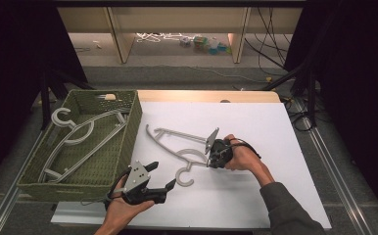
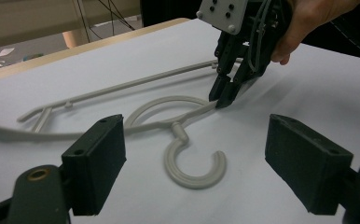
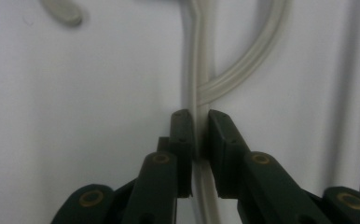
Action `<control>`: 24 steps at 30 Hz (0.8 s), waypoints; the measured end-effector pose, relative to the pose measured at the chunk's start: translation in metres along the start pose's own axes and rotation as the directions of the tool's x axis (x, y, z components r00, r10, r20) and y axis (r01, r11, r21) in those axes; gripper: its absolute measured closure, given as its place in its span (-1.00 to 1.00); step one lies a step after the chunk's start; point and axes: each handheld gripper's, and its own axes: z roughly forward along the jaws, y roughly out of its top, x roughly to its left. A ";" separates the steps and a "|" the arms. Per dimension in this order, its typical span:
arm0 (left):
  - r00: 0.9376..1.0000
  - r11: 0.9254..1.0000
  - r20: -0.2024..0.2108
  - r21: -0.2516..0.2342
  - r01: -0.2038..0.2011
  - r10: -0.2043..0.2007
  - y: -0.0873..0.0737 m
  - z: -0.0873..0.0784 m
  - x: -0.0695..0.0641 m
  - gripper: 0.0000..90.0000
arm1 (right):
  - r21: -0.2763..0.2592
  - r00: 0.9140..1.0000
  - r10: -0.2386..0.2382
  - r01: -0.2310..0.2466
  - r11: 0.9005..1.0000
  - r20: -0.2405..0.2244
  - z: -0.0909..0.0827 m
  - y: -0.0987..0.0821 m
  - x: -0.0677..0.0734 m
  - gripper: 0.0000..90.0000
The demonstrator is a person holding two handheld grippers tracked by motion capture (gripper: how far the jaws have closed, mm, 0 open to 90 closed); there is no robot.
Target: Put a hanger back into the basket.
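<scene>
A pale grey plastic hanger (image 1: 175, 134) lies flat on the white table top (image 1: 260, 122), its hook (image 1: 185, 177) pointing toward the front edge. My right gripper (image 1: 209, 164) points down at the hanger's arm just right of the neck. In the right gripper view its jaws (image 3: 200, 122) are shut on that thin arm (image 3: 198, 70). My left gripper (image 1: 162, 176) rests near the front edge, just left of the hook. It stands open, and the left gripper view shows the hook (image 2: 193, 179) lying on the table between and beyond its wide pads (image 2: 99, 161).
A green woven basket (image 1: 64, 190) stands at the table's left with more grey hangers (image 1: 79, 137) lying in it. The wooden table edge (image 1: 201, 95) runs behind the white sheet. Dark curtains and floor cables lie beyond.
</scene>
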 end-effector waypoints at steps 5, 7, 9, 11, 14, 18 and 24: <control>1.000 1.000 -0.003 0.002 -0.002 0.002 0.000 0.001 0.002 -0.54 | -0.023 1.000 -0.005 0.004 1.000 -0.008 -0.002 -0.003 0.000 0.83; 1.000 1.000 -0.003 0.005 0.000 0.000 0.001 0.002 0.003 -0.53 | -0.043 1.000 -0.012 0.012 0.999 -0.011 -0.005 -0.004 -0.001 0.83; 1.000 1.000 -0.004 0.004 -0.007 0.007 0.001 0.003 0.004 -0.51 | -0.063 0.999 -0.012 0.011 0.998 -0.029 -0.010 -0.004 -0.001 0.83; 1.000 1.000 -0.015 0.015 -0.019 0.020 0.001 0.005 0.005 -0.48 | -0.078 0.999 -0.024 0.021 0.997 -0.036 -0.014 -0.006 0.000 0.83; 0.999 0.999 -0.024 0.032 -0.041 0.042 0.000 0.007 0.006 -0.44 | -0.088 0.999 -0.024 0.020 0.996 -0.037 -0.022 -0.010 0.001 0.83; 0.990 0.991 -0.049 0.046 -0.128 0.130 0.001 0.013 0.008 -0.41 | -0.112 0.998 -0.027 0.021 0.993 -0.051 -0.031 -0.014 0.004 0.83; 0.986 0.982 -0.039 0.098 -0.159 0.163 -0.002 0.024 0.010 -0.38 | -0.169 0.997 -0.032 0.020 0.985 -0.070 -0.044 -0.015 0.011 0.83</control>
